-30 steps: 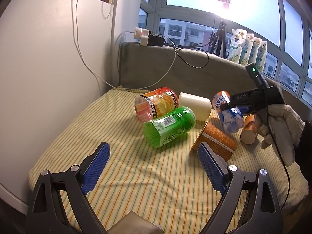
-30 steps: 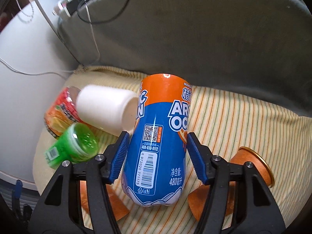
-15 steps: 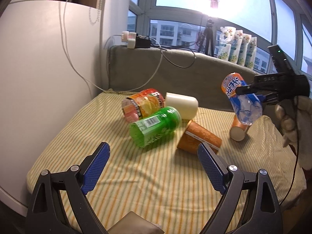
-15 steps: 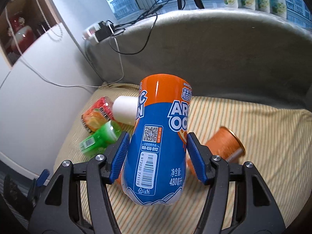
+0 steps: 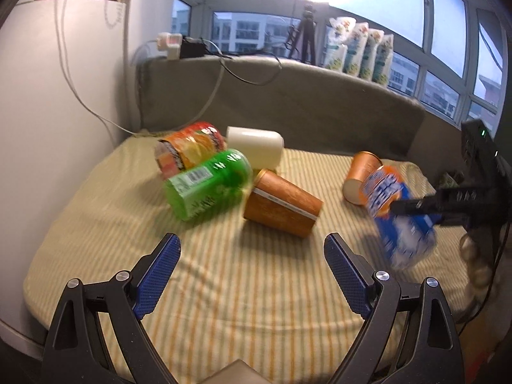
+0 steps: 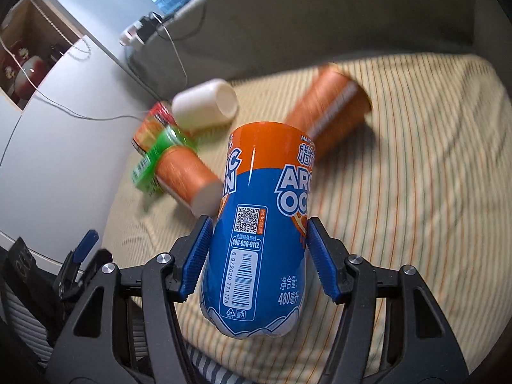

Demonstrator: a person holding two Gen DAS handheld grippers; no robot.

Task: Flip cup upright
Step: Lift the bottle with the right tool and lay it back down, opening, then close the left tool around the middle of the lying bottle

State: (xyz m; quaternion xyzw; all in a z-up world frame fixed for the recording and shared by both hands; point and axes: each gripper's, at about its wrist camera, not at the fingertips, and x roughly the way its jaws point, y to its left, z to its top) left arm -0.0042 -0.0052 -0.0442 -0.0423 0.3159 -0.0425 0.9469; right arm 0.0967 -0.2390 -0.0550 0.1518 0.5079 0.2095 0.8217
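My right gripper (image 6: 257,256) is shut on a blue and orange cup (image 6: 260,224) with a barcode label, held tilted above the striped cushion (image 6: 416,192). In the left wrist view the same cup (image 5: 396,214) hangs at the right in the right gripper (image 5: 416,208), blurred. My left gripper (image 5: 252,268) is open and empty, low over the cushion's near side. A brown cup (image 5: 281,204) lies on its side just beyond it.
A green cup (image 5: 208,188), a red-orange cup (image 5: 188,150), a white cup (image 5: 256,144) and a small orange cup (image 5: 361,172) lie on their sides. A grey backrest (image 5: 320,102) stands behind, a white cabinet (image 5: 64,96) at the left.
My right gripper has carried the blue and orange cup down and nearer, tilting it over the cushion's right side. My left gripper stays open; its view has shifted slightly.
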